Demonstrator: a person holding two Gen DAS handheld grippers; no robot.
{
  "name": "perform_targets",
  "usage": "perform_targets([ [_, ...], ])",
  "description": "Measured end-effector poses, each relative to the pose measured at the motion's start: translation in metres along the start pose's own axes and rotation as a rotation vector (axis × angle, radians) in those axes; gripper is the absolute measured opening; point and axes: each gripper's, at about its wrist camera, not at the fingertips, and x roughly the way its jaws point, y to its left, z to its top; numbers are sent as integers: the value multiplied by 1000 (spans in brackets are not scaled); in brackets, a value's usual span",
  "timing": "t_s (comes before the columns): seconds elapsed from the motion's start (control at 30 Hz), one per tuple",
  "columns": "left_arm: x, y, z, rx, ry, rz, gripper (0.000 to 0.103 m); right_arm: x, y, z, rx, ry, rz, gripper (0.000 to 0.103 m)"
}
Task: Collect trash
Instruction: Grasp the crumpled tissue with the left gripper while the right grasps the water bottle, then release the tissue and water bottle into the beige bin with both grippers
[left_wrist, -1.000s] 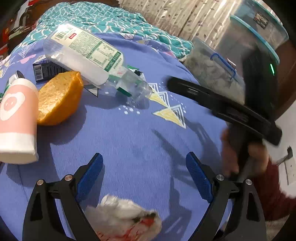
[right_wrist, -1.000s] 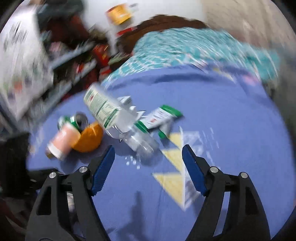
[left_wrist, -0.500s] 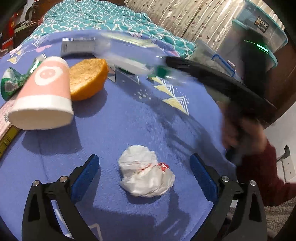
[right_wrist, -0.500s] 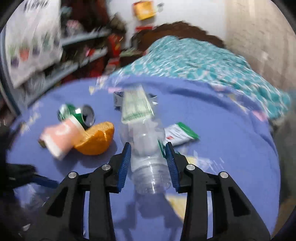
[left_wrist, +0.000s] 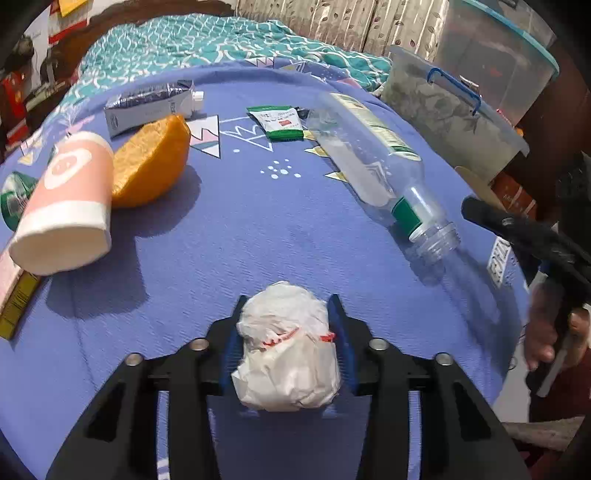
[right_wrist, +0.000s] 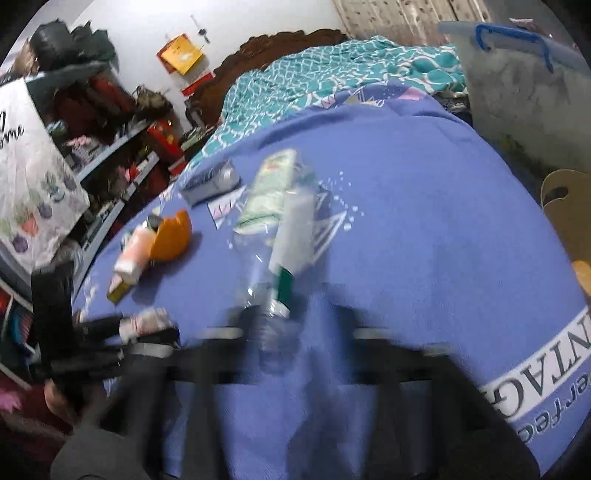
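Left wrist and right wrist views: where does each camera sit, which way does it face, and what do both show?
Left wrist: on the left gripper, tilted down over the purple bedsheet; its closing fingers flank a crumpled white paper ball; the other hand shows at the right edge.
Right wrist: on the right gripper, blurred, jaws opening, facing the clear plastic bottle and cluttered shelves.
Shared: bottle, orange half, pink paper cup, paper ball.

White crumpled paper (left_wrist: 288, 347) on purple triangle-patterned sheet (left_wrist: 258, 229)
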Motion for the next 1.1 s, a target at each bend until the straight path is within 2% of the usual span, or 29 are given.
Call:
perform_targets([
  [0.1,-5,3,-3,-33,5,-24,37,28,22,11,-83,14,-35,95],
  [0.2,-8,-1,-1,-53,1,-51,37,66,26,18,-105,87,-116,90],
  [0.23,-10,-5,1,-48,-4,-49,37,77,24,18,-102,126,-99,80],
  [0.27,-11,-9,3,-41,-7,-47,37,84,20,17,-85,159,-71,61],
  [0.3,-12,-12,6,-31,-8,-45,37,82,16,16,-66,153,-70,55],
  [0.33,-12,-16,9,-25,-8,-46,37,78,11,15,-43,156,-46,43],
  [0.4,-9,-23,16,-13,0,-70,37,62,-11,11,78,138,69,43],
  [0.53,9,-47,35,24,36,-131,37,12,-57,-6,257,24,129,43],
  [0.63,32,-78,56,66,73,-197,37,-32,-87,-22,351,-79,92,43],
  [0.7,53,-111,76,112,106,-251,37,-55,-116,-37,461,-130,70,43],
  [0.83,87,-188,115,225,139,-329,37,-101,-165,-61,647,-259,-29,43],
  [0.93,111,-251,142,300,160,-382,38,-115,-192,-67,729,-280,-80,44],
  [1.0,126,-296,159,339,154,-393,44,-117,-205,-67,785,-288,-104,46],
  [1.03,131,-310,165,348,146,-392,54,-118,-208,-67,797,-294,-114,56],
  [1.07,138,-328,171,362,143,-388,74,-120,-211,-64,799,-306,-132,73],
  [1.1,147,-347,176,386,136,-363,81,-124,-212,-61,788,-329,-156,77],
])
